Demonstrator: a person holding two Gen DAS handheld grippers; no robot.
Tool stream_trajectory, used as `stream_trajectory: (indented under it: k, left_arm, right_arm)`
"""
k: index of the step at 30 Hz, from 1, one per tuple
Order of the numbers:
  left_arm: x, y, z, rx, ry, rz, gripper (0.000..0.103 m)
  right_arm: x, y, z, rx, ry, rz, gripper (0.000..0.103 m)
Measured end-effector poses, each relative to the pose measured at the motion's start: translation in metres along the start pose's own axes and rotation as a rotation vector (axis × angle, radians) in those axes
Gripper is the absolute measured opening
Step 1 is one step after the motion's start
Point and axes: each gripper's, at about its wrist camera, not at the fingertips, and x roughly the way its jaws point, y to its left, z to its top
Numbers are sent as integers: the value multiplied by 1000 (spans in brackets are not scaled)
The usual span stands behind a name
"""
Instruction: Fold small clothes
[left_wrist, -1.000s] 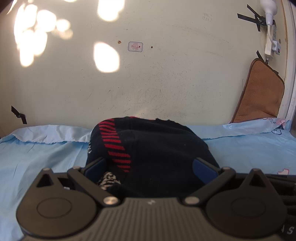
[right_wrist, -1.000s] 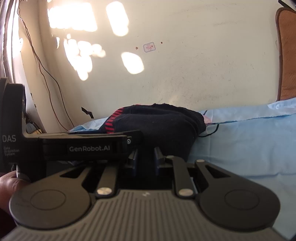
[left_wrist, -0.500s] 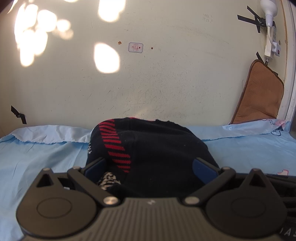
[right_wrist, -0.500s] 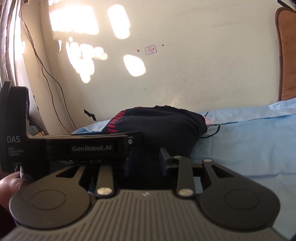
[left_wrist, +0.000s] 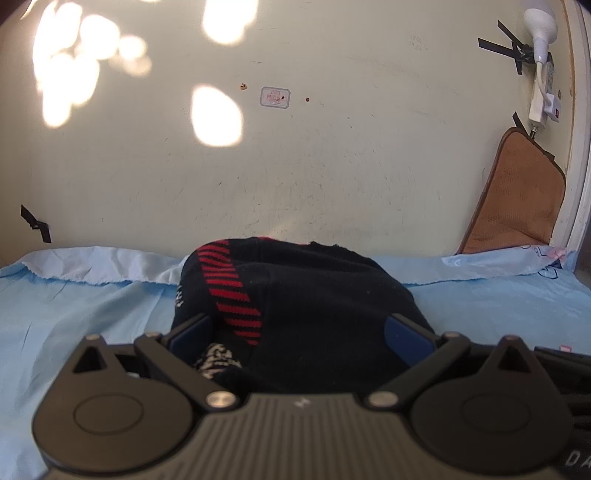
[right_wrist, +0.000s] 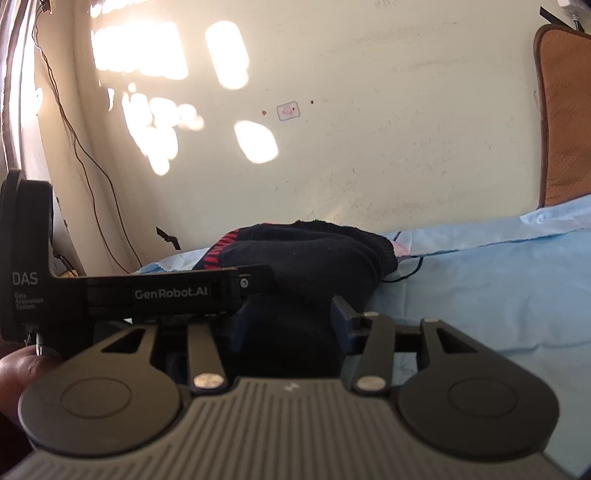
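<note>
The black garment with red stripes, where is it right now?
The black garment lies bunched on the blue sheet near the wall, centered in the left wrist view, between the open left tool fingers.

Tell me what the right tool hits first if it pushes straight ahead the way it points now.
The right tool is open, and the black garment already lies between its fingers, so it would likely press straight into that folded bundle. Behind it comes the wall, though depth is hard to judge.

Two low, close wrist views toward the wall, sharing the black garment.
</note>
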Motion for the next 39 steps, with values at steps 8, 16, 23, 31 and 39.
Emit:
stream_trajectory:
  k: [8, 16, 23, 31, 39]
  left_arm:
    - [1, 0, -2, 1, -9, 5, 103]
    - [0, 0, -2, 1, -9, 5, 103]
    - [0, 0, -2, 5, -15, 7, 103]
    - [1, -1, -3, 6, -29, 8, 103]
    - [2, -1, -4, 5, -36, 10, 103]
  right_arm:
    - [4, -4, 0, 28, 28, -7, 60]
    - [4, -4, -1, 31, 30, -6, 61]
    - [5, -5, -2, 38, 32, -5, 63]
    - [5, -5, -2, 38, 33, -6, 63]
    - [5, -5, -2, 41, 34, -4, 63]
